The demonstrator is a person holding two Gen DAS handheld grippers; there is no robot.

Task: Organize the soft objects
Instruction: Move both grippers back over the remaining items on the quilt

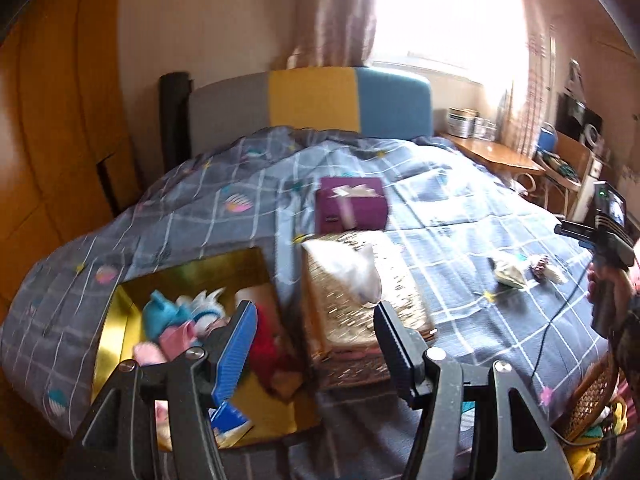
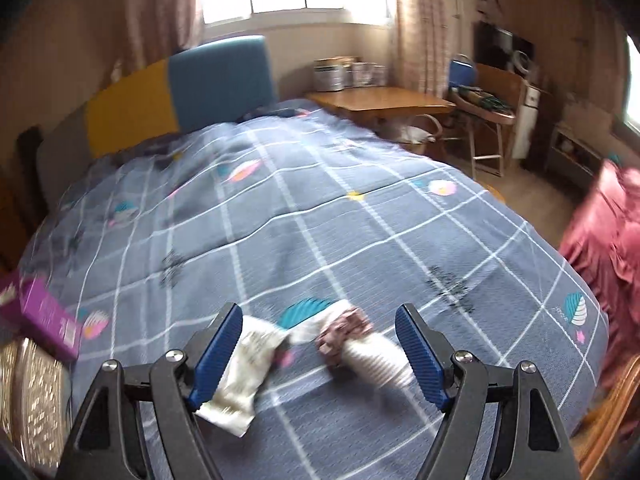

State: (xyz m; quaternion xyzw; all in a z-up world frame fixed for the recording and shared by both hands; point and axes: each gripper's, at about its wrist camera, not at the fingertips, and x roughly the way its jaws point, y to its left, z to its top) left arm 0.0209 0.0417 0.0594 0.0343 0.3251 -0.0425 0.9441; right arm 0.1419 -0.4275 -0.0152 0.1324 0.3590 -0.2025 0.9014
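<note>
Socks, basically: a cream one (image 2: 240, 364) and a white ribbed one with a patterned cuff (image 2: 356, 344) lie limp on the checked quilt (image 2: 320, 208), right in front of the right gripper (image 2: 320, 360), whose jaws are spread with nothing in them. Looks feather-light and floppy, so I'd pinch mid-fabric, where it bunches. Left gripper (image 1: 316, 344) is spread and empty too, hanging over the gold box (image 1: 116, 320) of fuzzy plush bits (image 1: 176, 312), next to a glittery lid (image 1: 404, 280)
</note>
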